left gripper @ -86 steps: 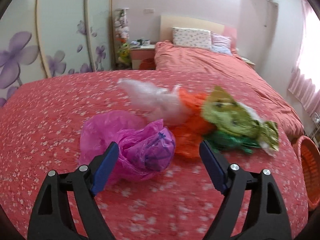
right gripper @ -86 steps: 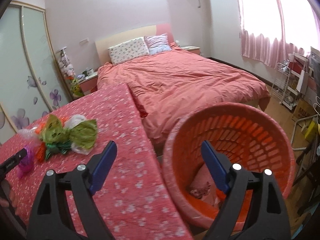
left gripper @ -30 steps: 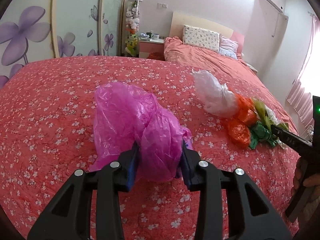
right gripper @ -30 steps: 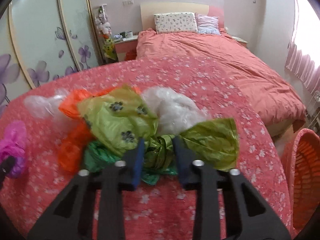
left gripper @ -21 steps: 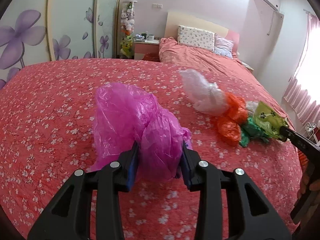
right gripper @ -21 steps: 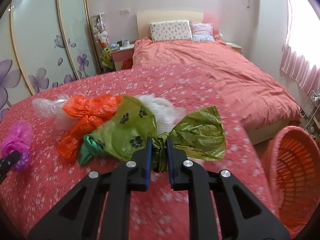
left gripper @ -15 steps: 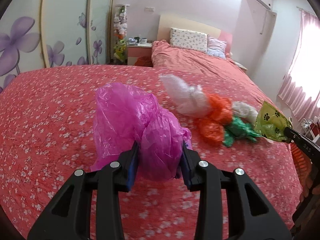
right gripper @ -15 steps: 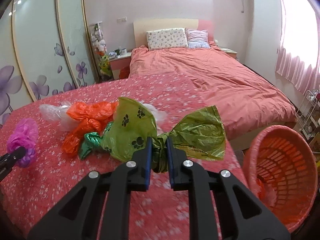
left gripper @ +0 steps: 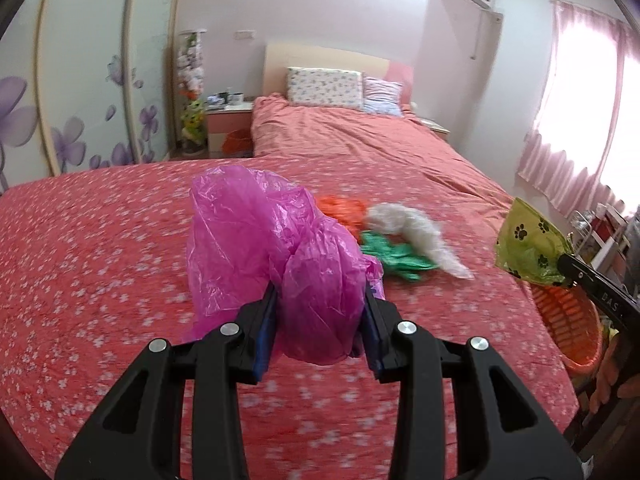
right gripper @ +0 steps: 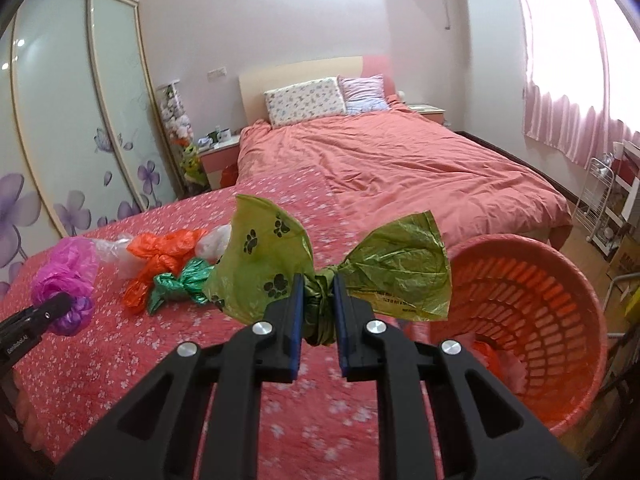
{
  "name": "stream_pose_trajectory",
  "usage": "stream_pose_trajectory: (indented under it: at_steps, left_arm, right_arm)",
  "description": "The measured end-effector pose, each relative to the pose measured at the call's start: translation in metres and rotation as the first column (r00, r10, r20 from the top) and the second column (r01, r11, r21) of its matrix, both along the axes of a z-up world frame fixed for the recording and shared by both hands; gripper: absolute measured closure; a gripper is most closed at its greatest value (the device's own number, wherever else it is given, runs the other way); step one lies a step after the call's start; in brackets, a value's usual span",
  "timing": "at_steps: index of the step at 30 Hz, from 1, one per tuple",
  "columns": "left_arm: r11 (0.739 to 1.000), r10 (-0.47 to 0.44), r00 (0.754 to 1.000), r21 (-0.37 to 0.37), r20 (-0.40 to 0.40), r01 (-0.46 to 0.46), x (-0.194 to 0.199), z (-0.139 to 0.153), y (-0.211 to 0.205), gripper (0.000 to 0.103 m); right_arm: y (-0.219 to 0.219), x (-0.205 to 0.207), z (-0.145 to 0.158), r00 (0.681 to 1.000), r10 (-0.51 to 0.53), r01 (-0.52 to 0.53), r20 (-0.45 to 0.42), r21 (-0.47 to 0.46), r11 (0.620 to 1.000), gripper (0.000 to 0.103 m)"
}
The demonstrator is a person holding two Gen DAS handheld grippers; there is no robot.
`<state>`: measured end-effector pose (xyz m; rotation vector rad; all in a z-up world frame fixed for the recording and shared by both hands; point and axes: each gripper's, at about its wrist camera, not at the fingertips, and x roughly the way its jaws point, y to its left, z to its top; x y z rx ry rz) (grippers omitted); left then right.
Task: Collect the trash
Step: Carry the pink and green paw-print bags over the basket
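Note:
My left gripper is shut on a crumpled magenta plastic bag and holds it above the red flowered cover. My right gripper is shut on the knot of a green paw-print bag, lifted off the cover near the orange laundry-style basket. That green bag also shows at the right in the left wrist view, above the basket. An orange bag, a dark green bag and a white bag lie on the cover.
A bed with a salmon duvet and pillows lies beyond. Sliding wardrobe doors with purple flowers line the left. A nightstand stands by the headboard. A wire rack stands at the right by the curtained window.
Both grippers closed on their bags and lifted them. The right gripper has carried the green bag rightward to the basket; the left has swung right with the magenta bag.

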<state>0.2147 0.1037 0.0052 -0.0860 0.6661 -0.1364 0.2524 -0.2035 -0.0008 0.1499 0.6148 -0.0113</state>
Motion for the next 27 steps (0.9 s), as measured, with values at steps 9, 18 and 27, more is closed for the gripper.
stream_pose_trajectory:
  at_steps: [9,18,27]
  left_arm:
    - [0.993,-0.121,0.993,-0.003,0.011,0.121,-0.002,0.001,-0.056,0.066]
    - [0.976,-0.218,0.976,-0.007,0.006,0.218,-0.001,-0.001,-0.1,0.066]
    - [0.95,-0.311,0.95,-0.036,-0.003,0.311,-0.005,-0.006,-0.149,0.066]
  right_arm:
    - [-0.046,-0.021,0.002,0.996,-0.083,0.083,0.022,0.0,0.997,0.088]
    - [-0.084,-0.033,-0.005,0.987,-0.163,0.162,0.019,0.018,0.987,0.088]
    - [-0.119,-0.041,-0.012,0.972,-0.233,0.232,0.014,0.041,0.972,0.088]
